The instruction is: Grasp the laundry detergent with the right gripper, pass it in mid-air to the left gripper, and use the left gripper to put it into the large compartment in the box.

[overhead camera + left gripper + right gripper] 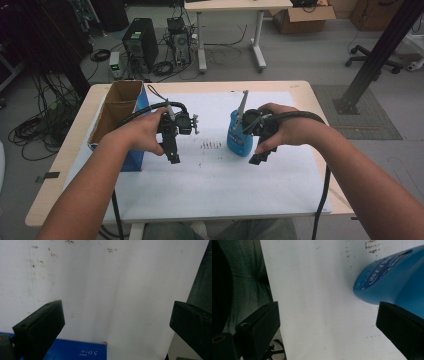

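Note:
A blue bottle stands upright on the white sheet near the table's middle. My right gripper hovers just to its right, pointing down toward the person, jaws wide apart and empty; in the right gripper view the blue bottle sits beside the right jaw, not between the jaws. My left gripper is held above the sheet next to a blue cardboard box, also open with nothing in it. The left gripper view shows bare white sheet between the jaws and the blue box edge at the bottom.
The open-topped box stands at the table's left side. Small dark specks lie on the sheet between the grippers. Cables trail from both grippers. Beyond the table are a computer tower, floor cables, another desk and a black post.

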Tool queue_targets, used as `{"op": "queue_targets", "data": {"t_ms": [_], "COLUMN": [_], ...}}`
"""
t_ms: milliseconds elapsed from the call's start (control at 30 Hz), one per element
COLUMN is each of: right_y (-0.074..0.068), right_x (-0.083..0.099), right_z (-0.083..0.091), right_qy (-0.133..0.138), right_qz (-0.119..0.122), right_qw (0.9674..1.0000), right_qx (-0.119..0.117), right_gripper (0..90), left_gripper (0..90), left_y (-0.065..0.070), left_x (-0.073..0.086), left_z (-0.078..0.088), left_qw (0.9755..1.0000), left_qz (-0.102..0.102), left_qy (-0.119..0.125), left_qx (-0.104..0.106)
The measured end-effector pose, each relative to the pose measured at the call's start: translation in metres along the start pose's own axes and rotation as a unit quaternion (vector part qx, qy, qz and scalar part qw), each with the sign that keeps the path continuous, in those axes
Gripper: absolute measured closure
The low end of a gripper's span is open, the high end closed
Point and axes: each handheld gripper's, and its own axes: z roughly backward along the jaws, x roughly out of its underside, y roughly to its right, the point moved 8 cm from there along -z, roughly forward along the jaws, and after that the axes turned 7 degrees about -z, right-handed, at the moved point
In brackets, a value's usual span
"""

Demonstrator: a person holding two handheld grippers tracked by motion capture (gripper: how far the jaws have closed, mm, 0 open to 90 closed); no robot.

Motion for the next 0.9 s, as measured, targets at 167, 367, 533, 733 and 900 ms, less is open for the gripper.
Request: {"op": "queue_targets", "data": {"t_ms": [167, 367, 533, 733, 900], "right_y": [0.001, 0.003, 0.006, 0.011, 0.018], "right_x": [0.012, 0.023, 0.031, 0.039, 0.045], "right_z": [-0.008, -0.013, -0.016, -0.023, -0.031], "right_qy": [0.013, 0.030, 0.041, 0.051, 0.061], "right_qz": [-0.016, -0.037, -0.053, -0.070, -0.092], "right_qw": [0.9998, 0.9989, 0.9978, 0.9962, 0.9938], "right_qx": [0.001, 0.005, 0.008, 0.011, 0.013], "right_gripper": [5.6, 5.5, 5.8, 5.3, 5.3], "left_gripper": [0.2, 0.2, 0.2, 0.2, 0.2], "left_y": [0.007, 0.015, 0.020, 0.026, 0.029], "left_x": [-0.001, -0.001, 0.001, 0.002, 0.003], "left_z": [0.002, 0.007, 0.009, 0.011, 0.011], "left_qw": [0.9999, 0.9999, 0.9998, 0.9997, 0.9997], "left_qz": [-0.013, -0.015, -0.018, -0.019, -0.019], "left_qy": [-0.004, -0.002, -0.004, -0.004, -0.007], "left_qx": [-0.001, -0.002, -0.011, -0.014, -0.013]}}
